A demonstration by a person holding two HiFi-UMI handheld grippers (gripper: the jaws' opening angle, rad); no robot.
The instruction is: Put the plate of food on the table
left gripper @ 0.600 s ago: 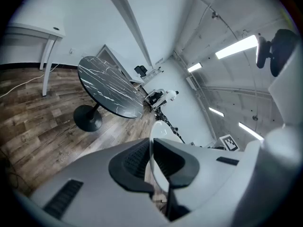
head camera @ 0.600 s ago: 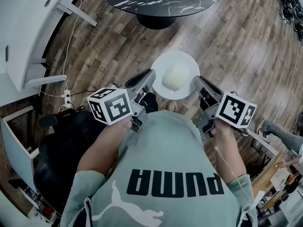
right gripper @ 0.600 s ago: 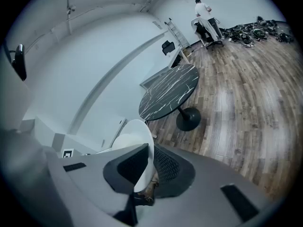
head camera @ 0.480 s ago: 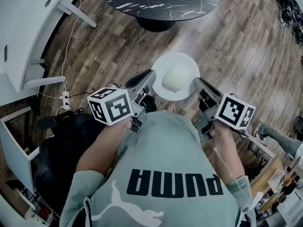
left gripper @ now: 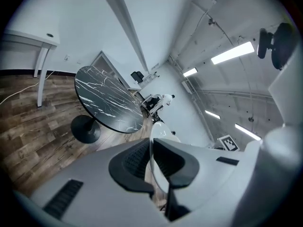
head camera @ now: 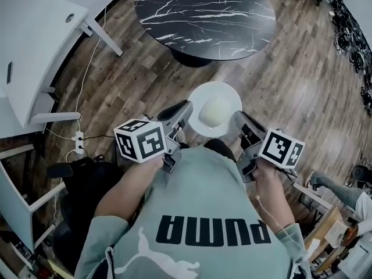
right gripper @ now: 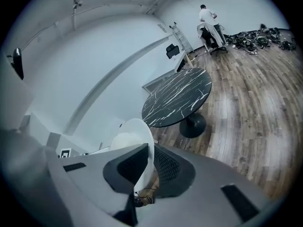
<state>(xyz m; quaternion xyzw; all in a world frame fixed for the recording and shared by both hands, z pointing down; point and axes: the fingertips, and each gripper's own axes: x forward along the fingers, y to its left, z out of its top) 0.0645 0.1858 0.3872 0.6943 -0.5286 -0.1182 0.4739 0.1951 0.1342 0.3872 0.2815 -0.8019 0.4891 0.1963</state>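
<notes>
A white plate (head camera: pixel 223 95) with a pale mound of food (head camera: pixel 211 114) hangs level over the wood floor, in front of the person's chest. My left gripper (head camera: pixel 186 108) is shut on its left rim and my right gripper (head camera: pixel 237 119) on its right rim. In the left gripper view the rim (left gripper: pixel 151 148) runs edge-on between the pads of the left gripper (left gripper: pixel 151 163). The right gripper view shows the plate (right gripper: pixel 140 131) clamped by the right gripper (right gripper: pixel 150 165). The round black marble table (head camera: pixel 203 13) stands just ahead, its top bare; it also shows as the table (left gripper: pixel 106 100) and the table (right gripper: pixel 177 98).
A white desk (head camera: pixel 35 45) stands at the left, with a power strip and cable (head camera: pixel 79 137) on the floor beside it. A dark chair (head camera: pixel 72 185) is at my left. Another person (head camera: pixel 343 193) is at lower right; someone (right gripper: pixel 208 18) stands far off by cable piles (right gripper: pixel 258 34).
The whole view has shifted toward the black table, which now shows more fully. Both grippers still hold the plate, carried forward with it.
</notes>
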